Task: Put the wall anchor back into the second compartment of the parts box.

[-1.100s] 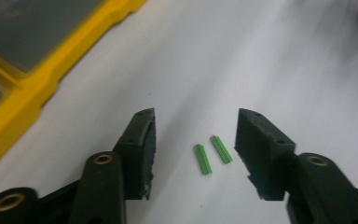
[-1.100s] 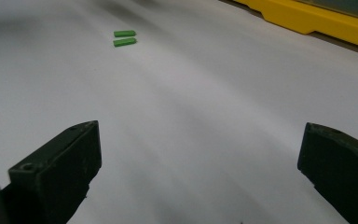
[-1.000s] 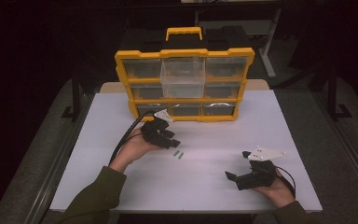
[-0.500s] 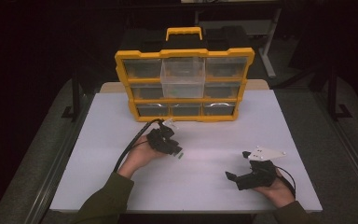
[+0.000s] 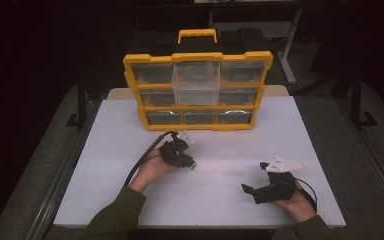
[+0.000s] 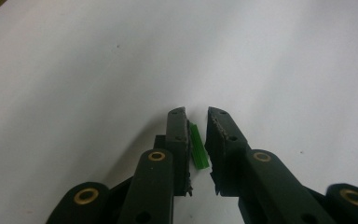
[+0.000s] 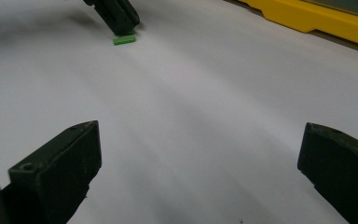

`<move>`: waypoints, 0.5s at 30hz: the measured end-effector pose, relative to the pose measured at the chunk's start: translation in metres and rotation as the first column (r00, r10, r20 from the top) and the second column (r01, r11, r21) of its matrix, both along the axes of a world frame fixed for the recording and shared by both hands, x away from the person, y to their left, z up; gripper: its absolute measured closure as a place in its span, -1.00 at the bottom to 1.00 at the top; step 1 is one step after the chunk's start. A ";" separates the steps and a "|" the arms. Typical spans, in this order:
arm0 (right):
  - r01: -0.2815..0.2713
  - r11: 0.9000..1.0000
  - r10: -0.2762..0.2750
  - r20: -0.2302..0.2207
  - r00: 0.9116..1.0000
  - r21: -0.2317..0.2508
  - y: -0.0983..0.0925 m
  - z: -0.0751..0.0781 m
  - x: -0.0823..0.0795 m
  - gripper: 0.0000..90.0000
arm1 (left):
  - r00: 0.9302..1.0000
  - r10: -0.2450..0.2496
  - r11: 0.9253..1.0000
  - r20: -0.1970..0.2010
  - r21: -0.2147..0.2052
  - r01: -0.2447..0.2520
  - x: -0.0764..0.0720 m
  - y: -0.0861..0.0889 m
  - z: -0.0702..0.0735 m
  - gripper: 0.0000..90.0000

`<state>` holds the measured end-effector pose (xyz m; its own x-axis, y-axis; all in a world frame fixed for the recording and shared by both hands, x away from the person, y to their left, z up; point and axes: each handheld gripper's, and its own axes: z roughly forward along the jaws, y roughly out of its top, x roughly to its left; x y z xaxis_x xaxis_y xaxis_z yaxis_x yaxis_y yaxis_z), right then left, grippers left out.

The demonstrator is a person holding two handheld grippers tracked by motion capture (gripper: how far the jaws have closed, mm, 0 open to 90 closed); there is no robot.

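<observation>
A small green plastic piece (image 6: 198, 145) sits between the jaws of my left gripper (image 6: 196, 112), touching both, low over the white table. In the high view my left gripper (image 5: 189, 162) is at the table's middle, a little in front of the organizer, with a speck of green (image 5: 193, 167) at its tip. The right gripper view shows a green piece (image 7: 124, 39) flat on the table right under the left gripper's tip (image 7: 121, 29); I cannot tell whether it is the same piece. My right gripper (image 5: 250, 194) rests at the front right, jaws wide open (image 7: 199, 135) and nothing between them.
A yellow drawer organizer (image 5: 197, 57) with a top handle stands upright at the back of the white table (image 5: 310, 145). Its clear top-middle drawer (image 5: 196, 82) sticks out forward. A black cable (image 5: 142, 162) trails from the left gripper toward the person.
My left hand has moved right and nearer, down onto the green pieces on the table, and its jaws now hold one. The right hand has stayed still.
</observation>
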<state>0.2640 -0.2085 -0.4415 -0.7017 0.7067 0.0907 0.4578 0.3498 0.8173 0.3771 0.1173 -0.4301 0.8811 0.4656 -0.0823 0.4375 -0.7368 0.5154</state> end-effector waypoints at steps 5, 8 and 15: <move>-0.002 1.000 0.002 0.005 1.000 -0.002 0.000 0.000 0.001 -1.00 | 1.000 0.004 1.000 0.012 -0.006 -0.004 0.000 0.000 -0.001 0.83; -0.002 1.000 0.002 0.005 1.000 -0.001 0.000 0.000 0.001 -1.00 | 1.000 0.006 1.000 0.018 -0.006 -0.006 -0.001 0.000 -0.001 0.86; -0.001 1.000 0.001 0.002 1.000 -0.001 0.000 0.000 0.001 -1.00 | 1.000 0.002 1.000 0.018 -0.012 -0.002 0.000 0.000 -0.002 0.87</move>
